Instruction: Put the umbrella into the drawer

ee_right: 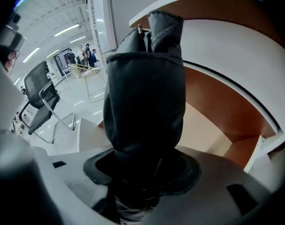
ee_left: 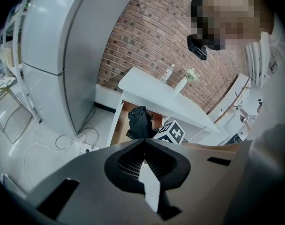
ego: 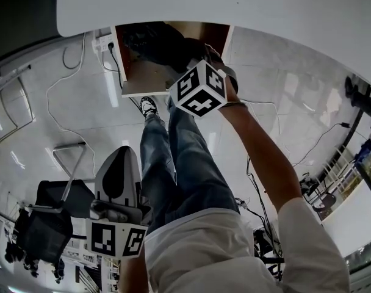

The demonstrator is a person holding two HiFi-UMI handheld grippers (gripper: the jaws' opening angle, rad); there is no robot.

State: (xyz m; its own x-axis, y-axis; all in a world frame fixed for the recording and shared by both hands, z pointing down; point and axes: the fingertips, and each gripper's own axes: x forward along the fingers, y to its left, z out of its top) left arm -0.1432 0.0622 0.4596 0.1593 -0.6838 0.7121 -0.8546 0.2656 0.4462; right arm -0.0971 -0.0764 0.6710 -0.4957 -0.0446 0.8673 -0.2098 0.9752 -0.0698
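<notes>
Umbrella, black, folded | holder: right claw, clenched round it | location: at mouth of open wooden drawer under white worktop; contact with drawer floor not discernible | left claw: jaws together, well apart from drawer

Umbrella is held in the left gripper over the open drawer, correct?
No: the right gripper holds the umbrella over the open drawer, as the right gripper view shows. The left gripper is shut and empty.
</notes>
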